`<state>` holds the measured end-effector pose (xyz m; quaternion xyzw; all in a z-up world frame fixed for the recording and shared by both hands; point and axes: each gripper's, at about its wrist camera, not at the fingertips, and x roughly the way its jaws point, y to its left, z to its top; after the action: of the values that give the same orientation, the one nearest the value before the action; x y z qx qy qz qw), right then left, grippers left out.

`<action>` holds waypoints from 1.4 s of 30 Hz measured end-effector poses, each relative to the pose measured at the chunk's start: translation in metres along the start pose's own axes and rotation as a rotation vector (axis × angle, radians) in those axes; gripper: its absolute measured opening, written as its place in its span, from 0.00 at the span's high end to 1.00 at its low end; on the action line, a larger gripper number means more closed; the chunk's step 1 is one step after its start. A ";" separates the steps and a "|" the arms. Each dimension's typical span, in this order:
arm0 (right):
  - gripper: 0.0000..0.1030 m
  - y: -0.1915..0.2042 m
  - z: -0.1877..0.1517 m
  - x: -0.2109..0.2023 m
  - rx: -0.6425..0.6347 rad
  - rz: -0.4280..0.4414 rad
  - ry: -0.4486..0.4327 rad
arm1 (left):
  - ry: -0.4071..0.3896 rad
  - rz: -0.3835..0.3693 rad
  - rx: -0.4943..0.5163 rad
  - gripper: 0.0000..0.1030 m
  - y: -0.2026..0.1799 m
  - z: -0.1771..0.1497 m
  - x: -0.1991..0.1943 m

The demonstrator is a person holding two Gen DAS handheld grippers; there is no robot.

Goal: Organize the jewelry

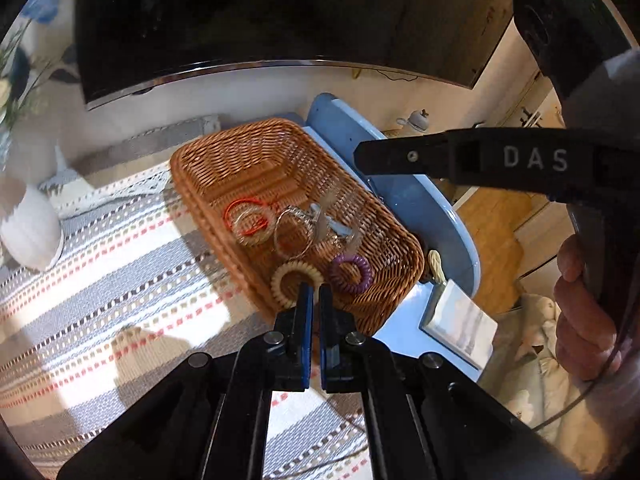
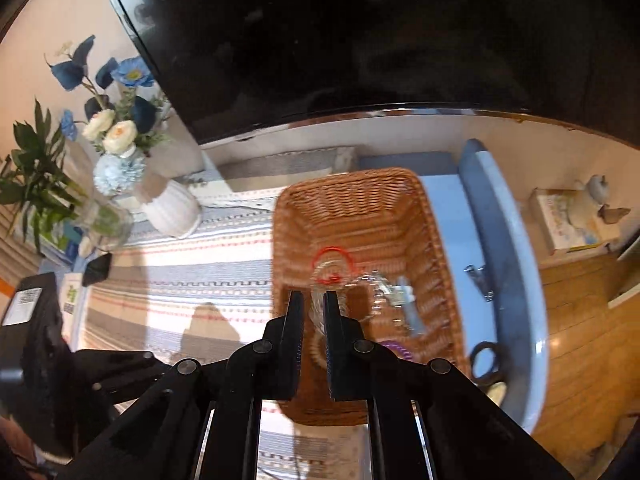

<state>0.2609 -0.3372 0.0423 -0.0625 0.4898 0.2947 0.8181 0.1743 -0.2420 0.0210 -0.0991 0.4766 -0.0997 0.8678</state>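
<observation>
A brown wicker basket (image 1: 256,148) (image 2: 348,200) stands on a striped cloth. In it lie an orange ring (image 1: 226,216) (image 2: 334,248), a clear bracelet (image 1: 256,245), a silvery bangle (image 1: 278,240), a blue clip (image 1: 334,230), a cream spiral hair tie (image 1: 278,282) and a purple spiral hair tie (image 1: 366,270) (image 2: 394,347). My left gripper (image 1: 314,294) hangs shut and empty above the basket's near edge. My right gripper (image 2: 314,298) (image 1: 360,156) hovers shut over the basket. The clear bracelet shows blurred through its narrow gap. I see nothing gripped in it.
A blue tray (image 1: 424,208) (image 2: 508,240) beside the basket holds scissors (image 2: 486,364) and a metal clipper (image 2: 480,276). A white vase (image 1: 32,232) (image 2: 172,212) with flowers stands at the left. A dark screen (image 1: 240,20) rises behind. A person's hand (image 1: 580,312) grips the right handle.
</observation>
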 end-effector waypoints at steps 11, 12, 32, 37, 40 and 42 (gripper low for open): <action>0.70 -0.037 0.003 -0.001 -0.007 -0.052 0.006 | -0.020 0.251 -0.051 0.96 0.045 0.035 0.004; 0.66 -0.038 0.002 0.001 -0.004 -0.057 0.011 | -0.019 0.274 -0.054 0.89 0.048 0.038 0.002; 0.53 -0.036 -0.051 0.041 0.067 -0.203 0.122 | 0.055 0.364 -0.074 0.70 0.023 0.039 0.025; 0.53 -0.029 -0.048 0.035 0.033 -0.228 0.097 | 0.044 0.372 -0.070 0.70 0.020 0.039 0.022; 0.53 -0.026 -0.047 0.031 0.029 -0.219 0.088 | 0.040 0.380 -0.074 0.70 0.018 0.039 0.020; 0.53 -0.024 -0.047 0.030 0.020 -0.224 0.086 | 0.033 0.393 -0.072 0.70 0.017 0.038 0.018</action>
<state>0.2487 -0.3628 -0.0113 -0.1212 0.5173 0.1938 0.8247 0.2173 -0.2274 0.0225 -0.0335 0.5040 0.0871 0.8586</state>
